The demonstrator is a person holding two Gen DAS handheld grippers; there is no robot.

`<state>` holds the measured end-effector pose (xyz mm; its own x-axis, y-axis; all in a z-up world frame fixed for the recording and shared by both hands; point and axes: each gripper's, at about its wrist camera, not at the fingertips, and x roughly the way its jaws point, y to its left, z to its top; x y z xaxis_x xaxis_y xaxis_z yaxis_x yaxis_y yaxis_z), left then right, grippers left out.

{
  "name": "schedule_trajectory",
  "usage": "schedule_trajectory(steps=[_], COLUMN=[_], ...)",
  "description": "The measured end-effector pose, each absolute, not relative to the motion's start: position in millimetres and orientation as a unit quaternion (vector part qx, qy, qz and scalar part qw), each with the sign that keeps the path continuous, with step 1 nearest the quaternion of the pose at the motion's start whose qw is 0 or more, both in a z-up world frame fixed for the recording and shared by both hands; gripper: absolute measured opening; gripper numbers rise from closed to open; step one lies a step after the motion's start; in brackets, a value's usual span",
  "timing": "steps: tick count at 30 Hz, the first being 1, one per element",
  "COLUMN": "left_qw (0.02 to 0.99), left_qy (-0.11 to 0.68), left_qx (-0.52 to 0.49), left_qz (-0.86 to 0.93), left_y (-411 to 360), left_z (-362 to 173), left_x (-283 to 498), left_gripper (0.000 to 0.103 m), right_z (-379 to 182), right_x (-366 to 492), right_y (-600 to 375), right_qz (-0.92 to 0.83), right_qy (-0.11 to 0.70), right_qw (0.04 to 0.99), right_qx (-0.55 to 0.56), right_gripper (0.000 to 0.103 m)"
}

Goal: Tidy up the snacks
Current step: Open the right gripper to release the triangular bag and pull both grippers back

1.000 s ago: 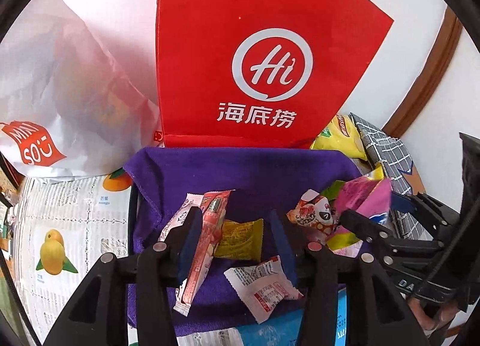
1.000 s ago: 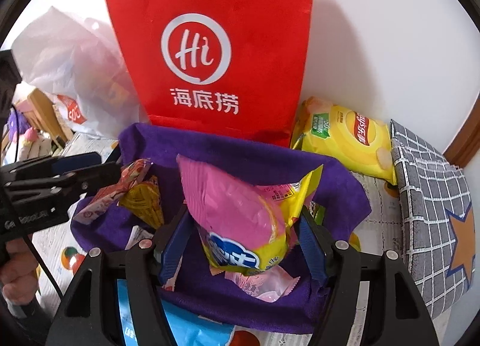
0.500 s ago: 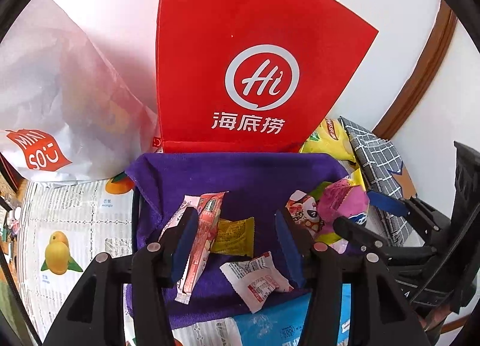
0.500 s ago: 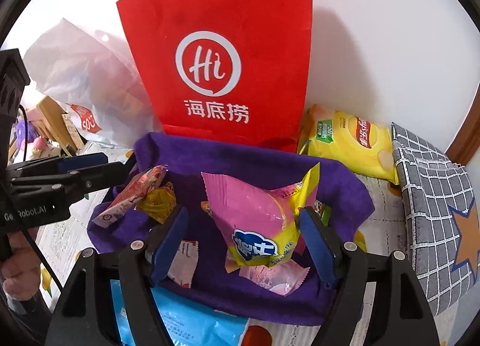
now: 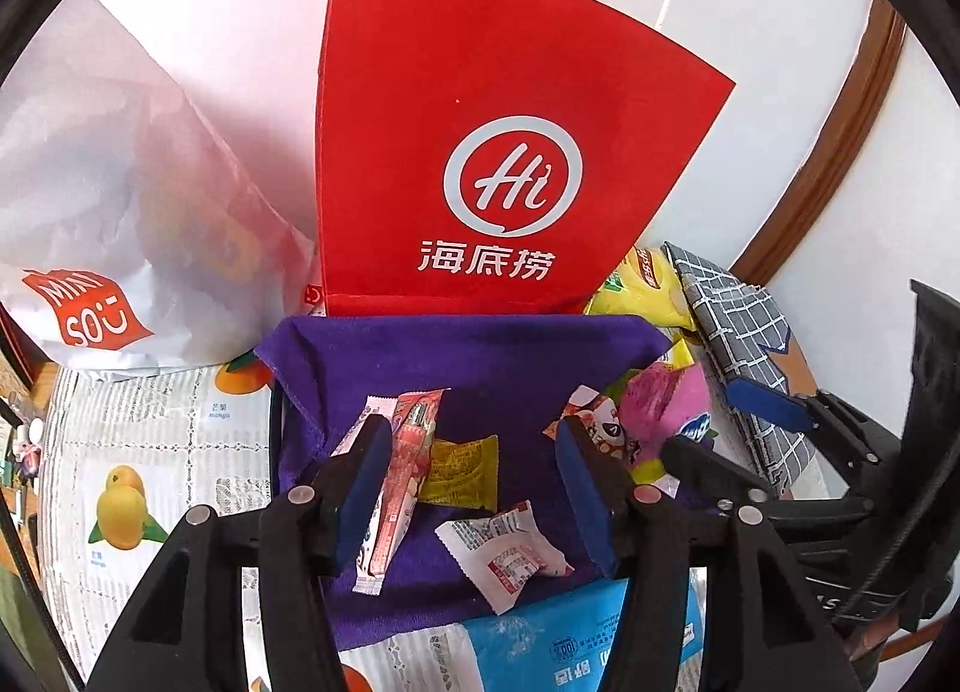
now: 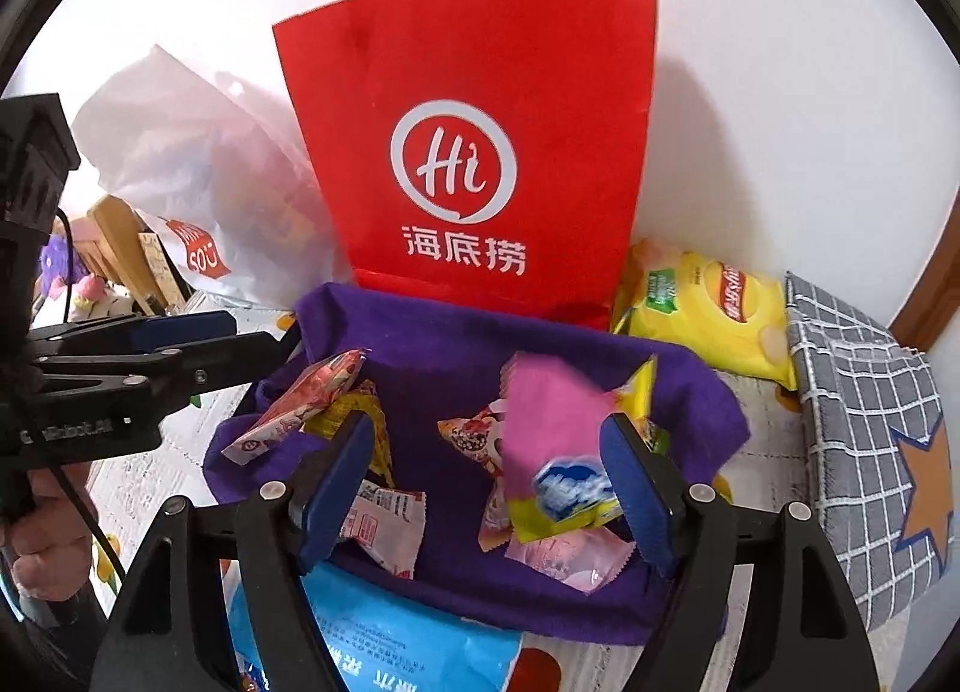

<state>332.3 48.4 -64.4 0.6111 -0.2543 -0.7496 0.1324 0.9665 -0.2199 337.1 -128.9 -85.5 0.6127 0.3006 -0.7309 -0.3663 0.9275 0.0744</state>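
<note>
White wall backing purple cloth-lined basket (image 6: pixel 690 392); pink-yellow snack packet (image 6: pixel 558 452) is lying inside. Right gripper (image 6: pixel 489 482) and left gripper (image 5: pixel 474 488) fingers, just opening, are holding nothing. Blue packet (image 6: pixel 384 638) is waiting in front.

A plain white wall (image 6: pixel 780 92) stood behind everything, brightly and evenly lit. A curved brown wooden trim (image 5: pixel 840 152) ran along it at the right — and the table surface wore a fruit-printed covering (image 5: pixel 150 452).

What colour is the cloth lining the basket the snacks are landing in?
Purple. The cloth shows best in the right wrist view, draped over the basket's edges.
</note>
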Motion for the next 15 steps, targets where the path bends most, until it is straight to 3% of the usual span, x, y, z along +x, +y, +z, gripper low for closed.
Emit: schedule_trajectory(steps=[15], left_qw=[0.905], left_qy=[0.407], left_qx=[-0.019], left_qz=[-0.124], left_y=[22.4], left_z=[-39.7], left_x=[301.0], left_gripper=[0.055], right_z=[-63.7], right_x=[261.5], right_y=[-183.3], right_qz=[0.115], right_qy=[0.365], right_qw=[0.924], right_qx=[-0.018], right_gripper=[0.069])
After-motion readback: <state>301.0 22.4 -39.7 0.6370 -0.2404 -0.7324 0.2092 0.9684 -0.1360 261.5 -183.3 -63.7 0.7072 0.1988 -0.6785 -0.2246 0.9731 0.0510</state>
